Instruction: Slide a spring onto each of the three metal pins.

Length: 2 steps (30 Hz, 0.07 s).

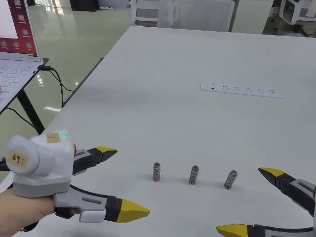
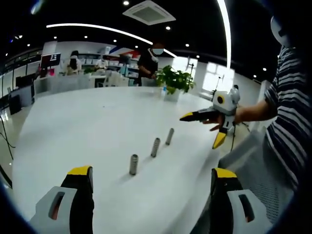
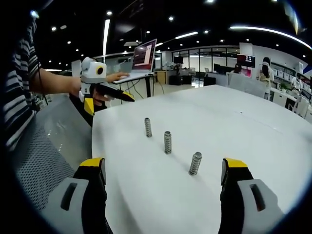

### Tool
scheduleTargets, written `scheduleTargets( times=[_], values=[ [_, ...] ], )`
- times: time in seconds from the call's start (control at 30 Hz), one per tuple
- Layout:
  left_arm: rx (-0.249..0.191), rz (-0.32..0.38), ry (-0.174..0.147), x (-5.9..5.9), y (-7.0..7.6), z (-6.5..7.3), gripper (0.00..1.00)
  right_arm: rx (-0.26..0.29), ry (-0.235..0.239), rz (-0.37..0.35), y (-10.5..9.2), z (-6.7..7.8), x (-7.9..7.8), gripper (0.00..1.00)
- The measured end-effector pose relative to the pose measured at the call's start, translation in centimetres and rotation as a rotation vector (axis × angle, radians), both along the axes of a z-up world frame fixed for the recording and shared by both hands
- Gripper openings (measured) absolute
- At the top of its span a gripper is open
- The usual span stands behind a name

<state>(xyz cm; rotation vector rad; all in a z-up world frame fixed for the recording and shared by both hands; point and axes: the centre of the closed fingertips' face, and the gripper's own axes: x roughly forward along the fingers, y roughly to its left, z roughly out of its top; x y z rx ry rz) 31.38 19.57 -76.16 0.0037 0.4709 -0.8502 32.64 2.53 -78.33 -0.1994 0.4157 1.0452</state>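
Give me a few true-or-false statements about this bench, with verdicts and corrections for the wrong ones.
1. Three springs stand in a row on the table. True.
2. The left gripper and the right gripper both have their fingers spread apart. True.
3. One spring lies flat beside the power strip. False: all three stand upright, well apart from the power strip.
4. The laptop sits in the middle of the table. False: the laptop is off the table, on a separate stand.
5. The right gripper grips the nearest spring. False: it holds nothing and is clear of the spring.
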Motion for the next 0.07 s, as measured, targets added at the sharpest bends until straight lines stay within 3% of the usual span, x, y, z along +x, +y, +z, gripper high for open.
scheduleTargets(
  times=[0.07],
  values=[
    [0.002,0.000,0.001,-0.11,-0.07,-0.12,0.98,-0.005,0.004,0.004,-0.02,-0.12,-0.15,0.99]
  ],
)
